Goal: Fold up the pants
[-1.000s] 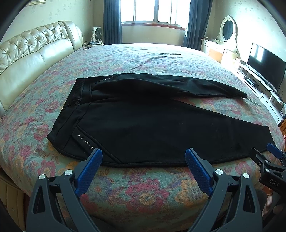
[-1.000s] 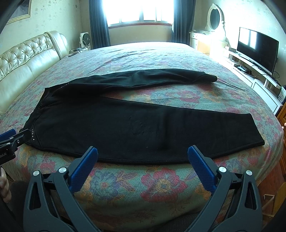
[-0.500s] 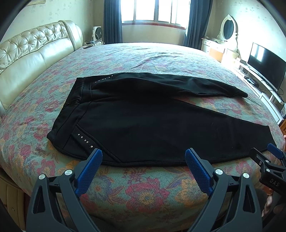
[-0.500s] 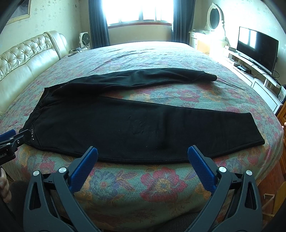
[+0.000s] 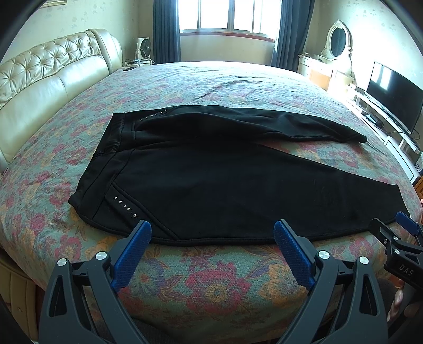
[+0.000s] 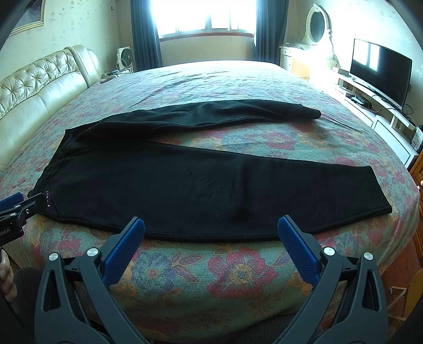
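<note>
Black pants [image 5: 224,182] [image 6: 185,185] lie flat on the floral bedspread, waistband to the left, the two legs spread apart toward the right. Small metal studs [image 5: 124,205] mark the near pocket. My left gripper [image 5: 212,230] hovers open just short of the near hem of the pants, by the hip. My right gripper [image 6: 211,225] also stands open, at the near edge of the closer leg. Nothing is between either pair of blue pads. Each view catches the other gripper at its side edge.
The bed [image 5: 216,285] fills both views, with a cream tufted headboard [image 5: 45,76] at the left. A TV [image 6: 380,71] on a low white stand and a dresser with an oval mirror [image 6: 317,23] line the right wall. A window with dark curtains lies beyond.
</note>
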